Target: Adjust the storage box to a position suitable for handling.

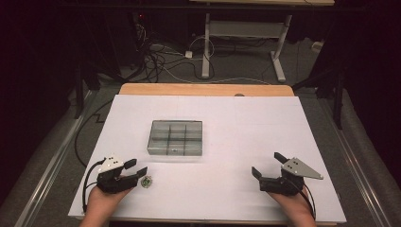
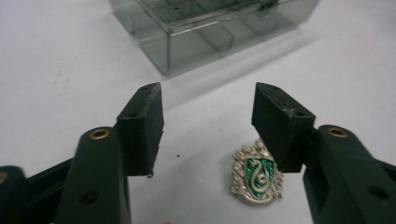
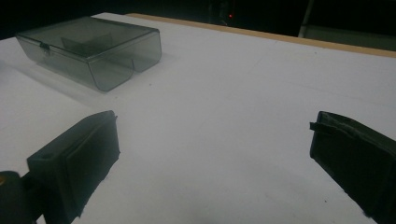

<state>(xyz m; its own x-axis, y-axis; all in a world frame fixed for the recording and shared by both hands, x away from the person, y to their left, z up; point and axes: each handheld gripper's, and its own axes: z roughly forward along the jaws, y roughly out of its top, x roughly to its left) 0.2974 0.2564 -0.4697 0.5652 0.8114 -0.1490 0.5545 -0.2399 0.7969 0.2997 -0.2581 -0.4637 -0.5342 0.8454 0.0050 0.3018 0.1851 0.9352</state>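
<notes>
The small silver-and-green crest-shaped badge (image 2: 257,177) lies flat on the white table sheet (image 1: 246,137), just right of the left gripper (image 1: 136,169), whose half-open jaws hold nothing; the grey compartment box (image 1: 176,137) sits farther off.

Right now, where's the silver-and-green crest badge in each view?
High view: silver-and-green crest badge lies bottom left on the white sheet, just beside the left claw.
Left gripper view: bottom centre-right, by one jaw.
Right gripper view: not in it.
Shared landmark: smoky clear plastic compartment box.
</notes>
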